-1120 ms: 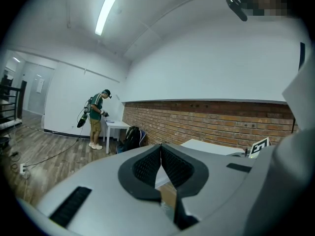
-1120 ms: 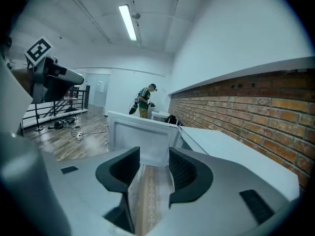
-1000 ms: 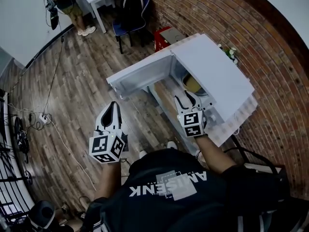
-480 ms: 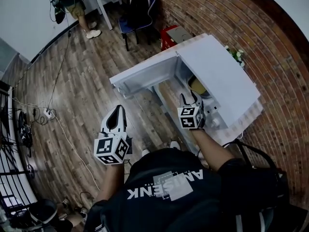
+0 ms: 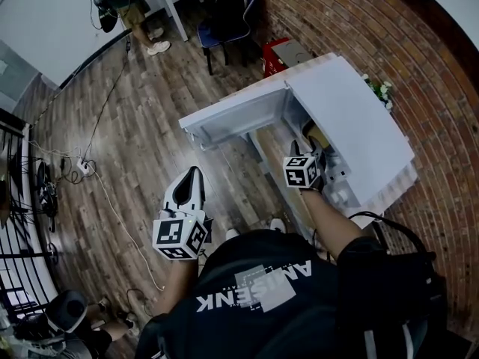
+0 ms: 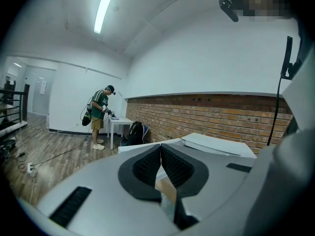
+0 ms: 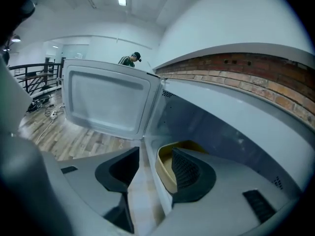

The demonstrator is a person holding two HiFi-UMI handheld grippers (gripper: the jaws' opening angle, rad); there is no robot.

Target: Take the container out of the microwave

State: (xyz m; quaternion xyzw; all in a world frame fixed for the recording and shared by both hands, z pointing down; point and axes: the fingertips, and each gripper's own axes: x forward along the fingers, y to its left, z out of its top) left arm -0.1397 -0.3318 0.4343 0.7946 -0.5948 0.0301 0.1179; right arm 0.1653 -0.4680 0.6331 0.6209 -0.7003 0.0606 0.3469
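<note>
Container [image 7: 163, 168], yellow, sits inside the open microwave [image 5: 352, 126], near its front edge, with the door [image 5: 238, 118] swung wide. Right gripper [image 7: 156, 150] is at the opening, fingers [image 7: 184, 169] apart, one seemingly over the container's rim, contact unclear. Left gripper [image 6: 160, 146] hangs above the wooden floor [image 5: 135, 148], fingers pressed together, empty.

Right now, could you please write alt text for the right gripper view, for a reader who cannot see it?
The open right claw sits at the mouth of the white box-shaped microwave, jaws apart and empty, with the shallow yellow container just ahead, partly hidden by one jaw. The microwave's white door hangs open at the left, above a wooden floor.
</note>
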